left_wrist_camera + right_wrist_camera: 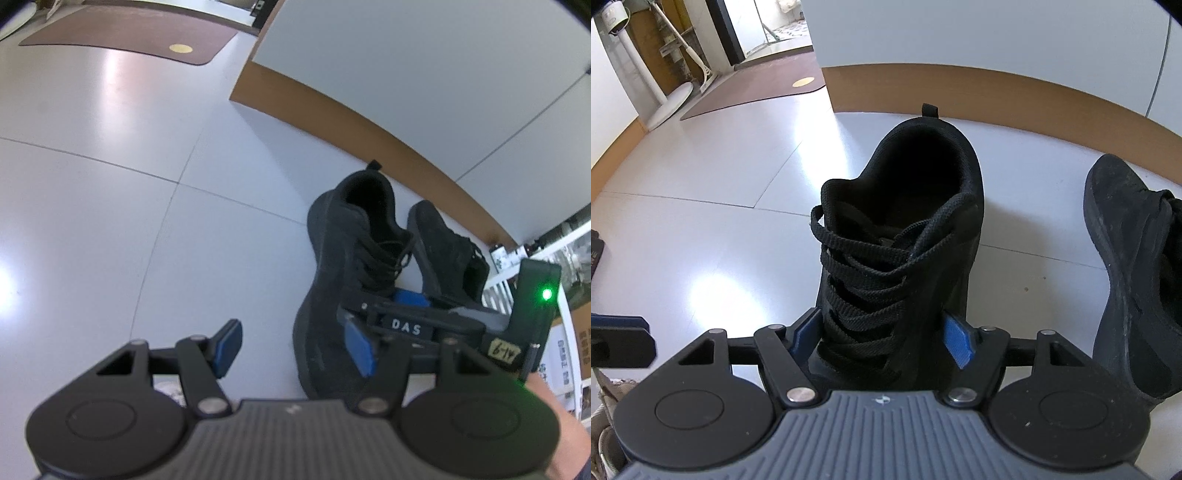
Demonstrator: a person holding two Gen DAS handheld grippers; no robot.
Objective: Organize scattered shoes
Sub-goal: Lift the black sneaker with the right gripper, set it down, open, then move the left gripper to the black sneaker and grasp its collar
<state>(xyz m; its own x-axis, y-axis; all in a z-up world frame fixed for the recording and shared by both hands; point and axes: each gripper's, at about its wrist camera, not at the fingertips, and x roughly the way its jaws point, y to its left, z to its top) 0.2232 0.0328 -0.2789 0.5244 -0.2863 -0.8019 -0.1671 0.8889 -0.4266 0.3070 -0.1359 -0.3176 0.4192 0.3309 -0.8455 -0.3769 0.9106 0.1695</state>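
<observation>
A black laced shoe (897, 206) stands upright on the pale floor, heel toward the wall. My right gripper (882, 336) is shut on it, a blue pad pressed to each side at the laces. That grip also shows in the left wrist view, where the right gripper (406, 317) sits over the same shoe (343, 258). A second black shoe (1130, 266) lies tipped on its side just to the right, also seen beyond the first shoe (450, 247). My left gripper (295, 347) hangs open over bare floor left of the shoe's toe, holding nothing.
A wall with a brown baseboard (332, 107) runs close behind the shoes. A brown doormat (129, 33) lies far left, with a white fan base (672, 99) beside it. A white rack (535, 266) and boxes stand at the right. A pale woven thing (605, 398) is half hidden at lower left.
</observation>
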